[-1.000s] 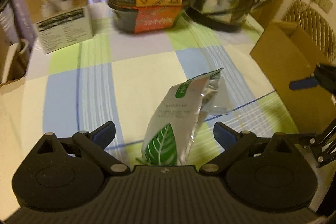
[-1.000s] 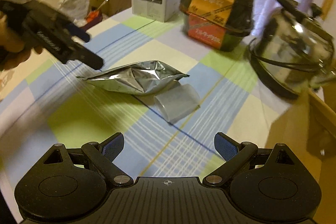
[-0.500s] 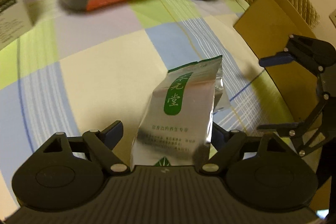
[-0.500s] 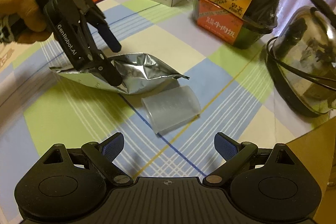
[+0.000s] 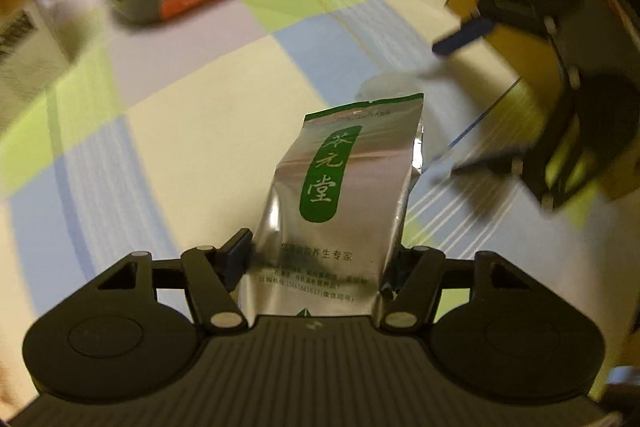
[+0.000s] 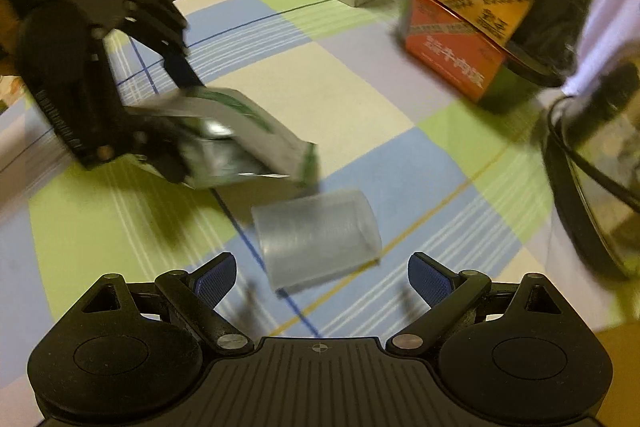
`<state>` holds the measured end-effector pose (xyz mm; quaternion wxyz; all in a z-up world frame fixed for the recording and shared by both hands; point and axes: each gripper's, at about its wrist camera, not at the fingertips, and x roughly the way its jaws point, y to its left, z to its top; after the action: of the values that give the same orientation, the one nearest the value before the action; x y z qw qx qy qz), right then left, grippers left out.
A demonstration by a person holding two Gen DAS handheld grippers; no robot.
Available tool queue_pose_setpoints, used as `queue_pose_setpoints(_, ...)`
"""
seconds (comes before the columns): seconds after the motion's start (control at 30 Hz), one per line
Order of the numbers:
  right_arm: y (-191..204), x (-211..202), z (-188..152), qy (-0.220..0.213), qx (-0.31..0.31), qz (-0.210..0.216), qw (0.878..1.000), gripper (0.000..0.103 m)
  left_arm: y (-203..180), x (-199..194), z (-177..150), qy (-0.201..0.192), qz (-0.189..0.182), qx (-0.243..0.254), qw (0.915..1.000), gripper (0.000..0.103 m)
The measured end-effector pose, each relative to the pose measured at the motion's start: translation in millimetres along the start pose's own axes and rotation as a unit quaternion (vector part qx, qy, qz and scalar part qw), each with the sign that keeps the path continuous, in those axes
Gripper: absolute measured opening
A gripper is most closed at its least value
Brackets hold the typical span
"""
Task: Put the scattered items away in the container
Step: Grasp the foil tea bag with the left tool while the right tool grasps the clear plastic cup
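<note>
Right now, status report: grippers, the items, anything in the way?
Left gripper shut on foil pouch. Right gripper open, facing translucent cup lying on tablecloth. Cardboard box at right; nothing between.

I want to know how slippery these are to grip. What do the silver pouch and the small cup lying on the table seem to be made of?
The silver pouch, clamped in the left hand-held gripper, looks like metallised foil: mirror-like, creased, with a printed green label. The cup, lying on its side ahead of the open right hand-held gripper, looks like frosted translucent plastic, since the tablecloth pattern shows faintly through it. Both probably have smooth surfaces.
</note>
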<state>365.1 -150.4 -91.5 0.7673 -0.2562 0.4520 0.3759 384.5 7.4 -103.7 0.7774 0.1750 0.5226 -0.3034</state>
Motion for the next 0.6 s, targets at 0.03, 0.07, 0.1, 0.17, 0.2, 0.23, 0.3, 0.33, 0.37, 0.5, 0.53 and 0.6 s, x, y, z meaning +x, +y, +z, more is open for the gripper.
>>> queue_pose_setpoints(0.03, -1, 3, 2, 0.0, -0.004, 0.004, 1.0, 0.098, -1, -2, -5, 0.0, 0.012, 0.001, 0.9999, 0.061)
queue_pose_setpoints(0.07, -2, 7, 3, 0.0, -0.009, 0.007, 1.0, 0.098, -2, -4, -10, 0.0, 0.019, 0.0, 0.9998, 0.061)
queue_pose_setpoints(0.1, -3, 12, 6, 0.001, -0.014, 0.011, 1.0, 0.098, -2, -6, -15, -0.001, 0.022, 0.001, 0.9997, 0.061)
queue_pose_setpoints(0.17, -4, 20, 10, 0.006, -0.024, 0.02, 0.999, 0.098, -3, -8, -24, -0.006, 0.025, -0.001, 0.9997, 0.061)
queue_pose_setpoints(0.2, -3, 24, 11, 0.011, -0.032, 0.023, 0.999, 0.098, -3, -9, -26, -0.008, 0.025, -0.004, 0.9996, 0.061)
queue_pose_setpoints(0.23, -3, 27, 13, 0.015, -0.039, 0.024, 0.999, 0.098, -3, -9, -28, -0.01, 0.025, -0.007, 0.9996, 0.061)
queue_pose_setpoints(0.3, 0, 32, 14, 0.023, -0.053, 0.028, 0.998, 0.098, -3, -9, -31, -0.014, 0.026, -0.009, 0.9995, 0.061)
queue_pose_setpoints(0.33, 1, 34, 15, 0.028, -0.056, 0.032, 0.997, 0.097, -3, -9, -31, -0.016, 0.027, -0.01, 0.9995, 0.061)
queue_pose_setpoints(0.37, 1, 36, 16, 0.034, -0.058, 0.034, 0.997, 0.097, -4, -9, -31, -0.017, 0.027, -0.01, 0.9994, 0.061)
queue_pose_setpoints(0.5, 1, 37, 17, 0.05, -0.035, 0.04, 0.997, 0.074, -9, -10, -34, -0.023, 0.031, -0.017, 0.9991, 0.061)
queue_pose_setpoints(0.53, 2, 36, 16, 0.052, -0.027, 0.039, 0.998, 0.074, -11, -10, -35, -0.024, 0.031, -0.018, 0.9991, 0.061)
queue_pose_setpoints(0.6, 9, 31, 13, 0.054, -0.017, 0.025, 0.998, 0.074, -17, -12, -38, -0.024, 0.03, -0.018, 0.9991, 0.061)
